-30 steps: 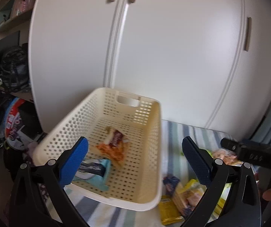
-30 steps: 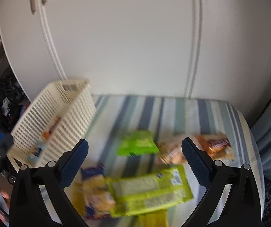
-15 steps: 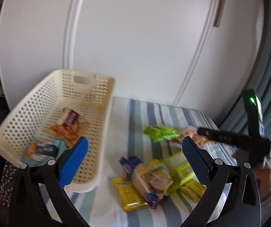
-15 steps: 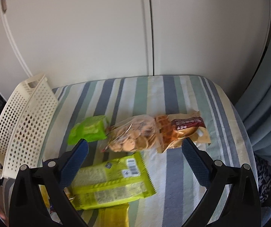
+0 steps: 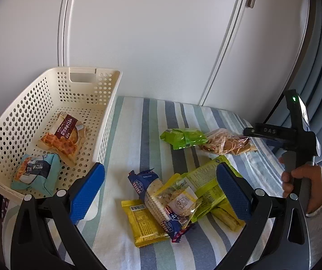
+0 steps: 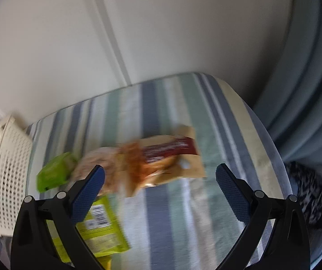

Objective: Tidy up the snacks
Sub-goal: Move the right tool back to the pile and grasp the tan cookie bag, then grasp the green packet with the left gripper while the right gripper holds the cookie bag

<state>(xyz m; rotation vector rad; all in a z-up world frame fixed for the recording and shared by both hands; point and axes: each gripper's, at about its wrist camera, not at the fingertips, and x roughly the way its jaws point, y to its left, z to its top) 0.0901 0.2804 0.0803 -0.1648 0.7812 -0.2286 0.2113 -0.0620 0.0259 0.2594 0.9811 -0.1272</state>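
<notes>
The table [image 5: 138,121], under a striped cloth, carries everything, and the white basket [image 5: 106,121] on its left side is the landmark. Inside the basket lie a waffle packet [image 5: 63,136] and, nearer its front wall, a pale blue packet [image 5: 37,173]. To the right of the basket, near its front corner, sits a heap: a long yellow-green bag [image 5: 208,180], a blue-edged cracker pack [image 5: 154,193] and a yellow bar [image 5: 142,222]. Farther right and back from the basket lie a small green pouch [image 5: 183,137] and, touching it, a clear bag of round biscuits [image 5: 226,142].

The left hand-held gripper [image 5: 161,195] hangs above the heap, jaws spread wide and empty. The right hand-held gripper [image 6: 161,193], also wide open and empty, points at a second waffle packet [image 6: 170,157], which lies just ahead of it between the fingers' lines, long axis running crosswise, away from the basket. That view is blurred. The right one looks nearer to this packet, so it likely takes it.
</notes>
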